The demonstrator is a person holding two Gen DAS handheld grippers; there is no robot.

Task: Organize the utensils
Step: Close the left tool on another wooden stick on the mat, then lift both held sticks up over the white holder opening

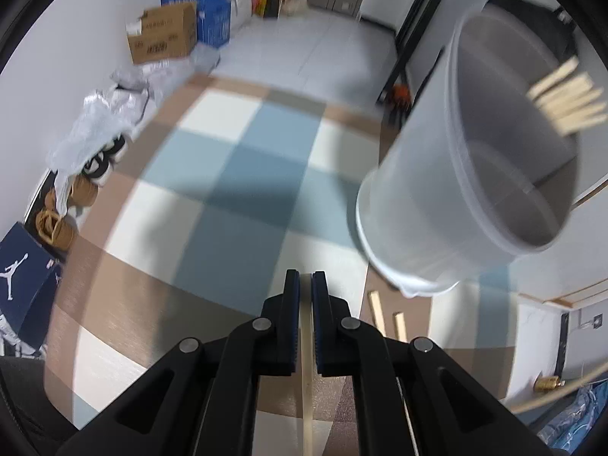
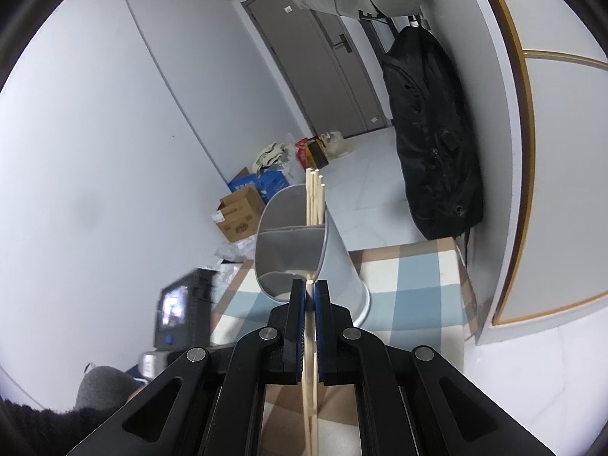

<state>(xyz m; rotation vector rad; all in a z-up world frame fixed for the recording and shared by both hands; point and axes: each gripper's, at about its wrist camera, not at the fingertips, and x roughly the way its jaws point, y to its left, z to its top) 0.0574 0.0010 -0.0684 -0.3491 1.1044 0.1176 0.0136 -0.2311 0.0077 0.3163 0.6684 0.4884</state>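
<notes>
Right claw (image 2: 310,292) clamps chopsticks (image 2: 309,357), lengthwise along fingers.

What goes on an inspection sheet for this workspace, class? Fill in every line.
Surface: checked cloth in blue, white and brown.
Job's things: grey holder with chopsticks standing in it; loose chopsticks on the cloth.
Clutter: nothing seen on the cloth.
Grippers: left tool shut on one chopstick; right tool shut on a pair of chopsticks.
Cables: nothing seen.
Surroundings: boxes, shoes, black bag, door.
</notes>
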